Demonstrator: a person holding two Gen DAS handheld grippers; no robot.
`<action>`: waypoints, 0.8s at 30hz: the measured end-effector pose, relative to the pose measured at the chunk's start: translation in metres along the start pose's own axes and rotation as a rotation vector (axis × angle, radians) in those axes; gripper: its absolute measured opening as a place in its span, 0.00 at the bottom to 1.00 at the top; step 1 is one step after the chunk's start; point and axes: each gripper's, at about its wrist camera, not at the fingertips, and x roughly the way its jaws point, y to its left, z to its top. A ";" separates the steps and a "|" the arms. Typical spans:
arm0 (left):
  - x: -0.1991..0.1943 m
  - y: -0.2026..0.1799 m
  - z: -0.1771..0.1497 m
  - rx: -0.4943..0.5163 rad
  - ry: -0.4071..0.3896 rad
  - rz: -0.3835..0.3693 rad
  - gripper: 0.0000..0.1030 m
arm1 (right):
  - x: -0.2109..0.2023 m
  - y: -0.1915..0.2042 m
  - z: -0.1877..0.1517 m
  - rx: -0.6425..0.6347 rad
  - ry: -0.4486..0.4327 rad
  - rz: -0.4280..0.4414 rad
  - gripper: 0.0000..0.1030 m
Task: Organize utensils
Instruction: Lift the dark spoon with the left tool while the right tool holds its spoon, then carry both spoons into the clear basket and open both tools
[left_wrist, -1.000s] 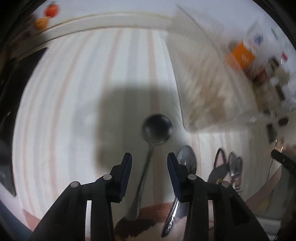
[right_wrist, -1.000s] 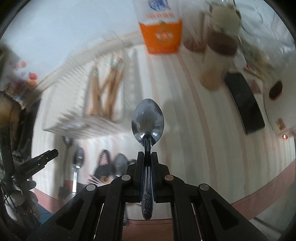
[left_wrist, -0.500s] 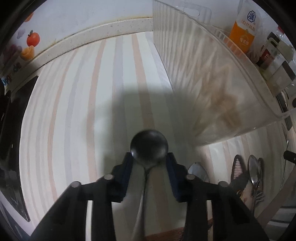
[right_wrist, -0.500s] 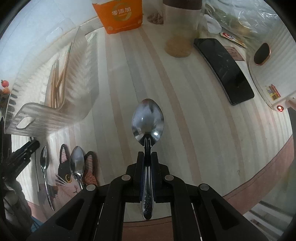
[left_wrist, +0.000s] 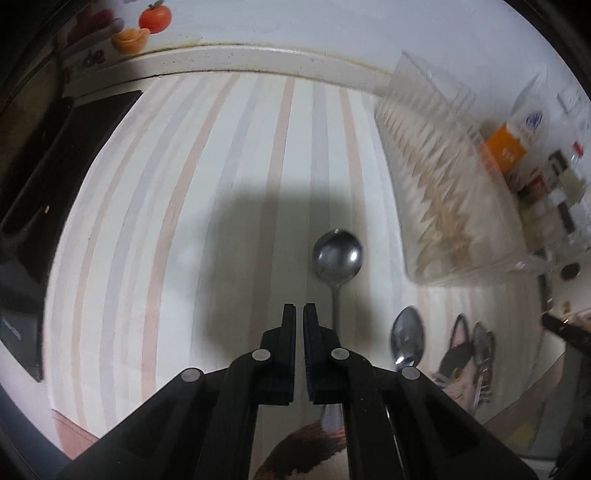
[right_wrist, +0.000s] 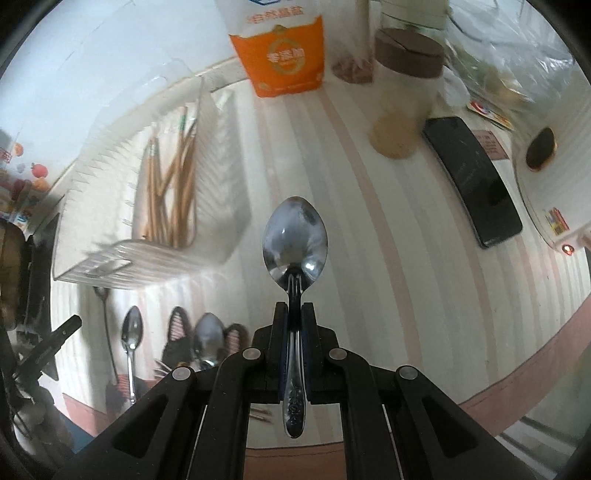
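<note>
Overhead, glossy oval steel spoon (right_wrist: 294, 236) in right claw (right_wrist: 294, 314)

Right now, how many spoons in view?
4. One clamped in the right tool; a round-bowled spoon on the striped cloth beside the left tool; an oval spoon right of it; one on the cat mat. More may be hidden.

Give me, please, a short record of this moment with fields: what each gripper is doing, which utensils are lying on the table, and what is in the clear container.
left gripper: nearly shut, holds nothing
right gripper: shut on a spoon, bowl pointing forward
round spoon: lies on the striped table, just right of the left gripper's fingers
other loose spoons: one beside the cat mat, one on it
clear container: holds chopsticks
</note>
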 end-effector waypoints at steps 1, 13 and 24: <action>0.004 -0.001 0.001 -0.002 0.009 -0.017 0.09 | 0.001 0.001 0.001 -0.002 0.001 0.002 0.07; 0.052 -0.039 0.017 0.118 0.012 0.083 0.71 | 0.010 -0.018 -0.004 0.029 0.024 -0.048 0.07; 0.048 -0.045 0.021 0.161 0.002 0.146 0.37 | 0.016 -0.030 -0.003 0.054 0.028 -0.058 0.07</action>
